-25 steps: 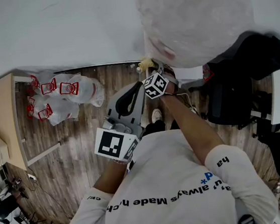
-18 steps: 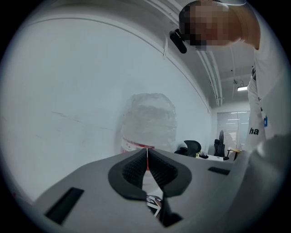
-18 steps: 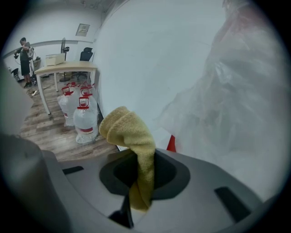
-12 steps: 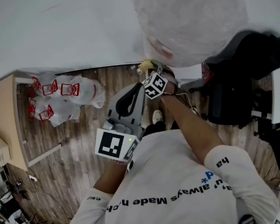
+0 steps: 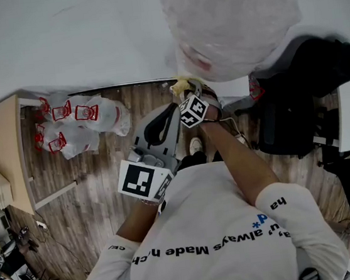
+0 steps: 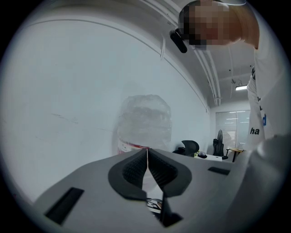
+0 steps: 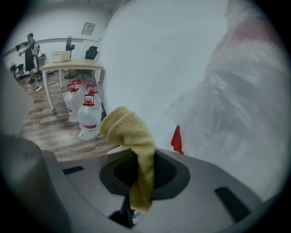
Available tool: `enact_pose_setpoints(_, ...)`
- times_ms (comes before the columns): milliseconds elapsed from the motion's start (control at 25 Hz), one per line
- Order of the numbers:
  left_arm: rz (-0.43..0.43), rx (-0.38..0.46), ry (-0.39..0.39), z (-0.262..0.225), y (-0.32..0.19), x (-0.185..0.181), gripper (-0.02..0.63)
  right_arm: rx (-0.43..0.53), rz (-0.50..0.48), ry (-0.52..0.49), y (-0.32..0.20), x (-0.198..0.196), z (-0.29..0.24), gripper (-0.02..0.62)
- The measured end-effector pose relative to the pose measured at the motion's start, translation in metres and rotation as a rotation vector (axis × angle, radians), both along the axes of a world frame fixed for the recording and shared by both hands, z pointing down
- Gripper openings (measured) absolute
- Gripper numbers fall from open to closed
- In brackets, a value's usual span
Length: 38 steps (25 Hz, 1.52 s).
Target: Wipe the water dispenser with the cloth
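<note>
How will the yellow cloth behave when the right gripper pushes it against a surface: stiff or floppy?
Probably floppy: the cloth droops over itself above the right gripper's jaws. Likely light, since one pinch seems to hold all of it. Its nubby weave probably will not slip easily.

White T-shirt, two grey hand-held grippers

The T-shirt [image 5: 217, 226] is white and short-sleeved, with a line of dark lettering across it, a small blue mark beside the words, and small dark letters on each sleeve. Beyond the T-shirt's sleeves, the left gripper [image 5: 172, 107] and the right gripper [image 7: 141, 157] are smooth grey shells with black ribbed pads [image 6: 134, 168] set in a dark recess. Each carries a white cube with black square markers: the left cube [image 5: 143, 180] and the right cube [image 5: 193, 110].
</note>
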<state>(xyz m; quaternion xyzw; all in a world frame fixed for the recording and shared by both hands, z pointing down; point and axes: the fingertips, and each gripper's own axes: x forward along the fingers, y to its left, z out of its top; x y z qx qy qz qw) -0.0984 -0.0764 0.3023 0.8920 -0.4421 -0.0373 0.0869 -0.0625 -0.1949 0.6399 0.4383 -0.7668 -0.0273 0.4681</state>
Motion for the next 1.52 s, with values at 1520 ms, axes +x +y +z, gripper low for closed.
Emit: enact_pose_setpoints(1520, 0.011, 0.009, 0.014, -0.008, 0.002, 0.008, 0.026, -0.051, -0.017, -0.062, 0.043, 0.002, 0.001, 0.061)
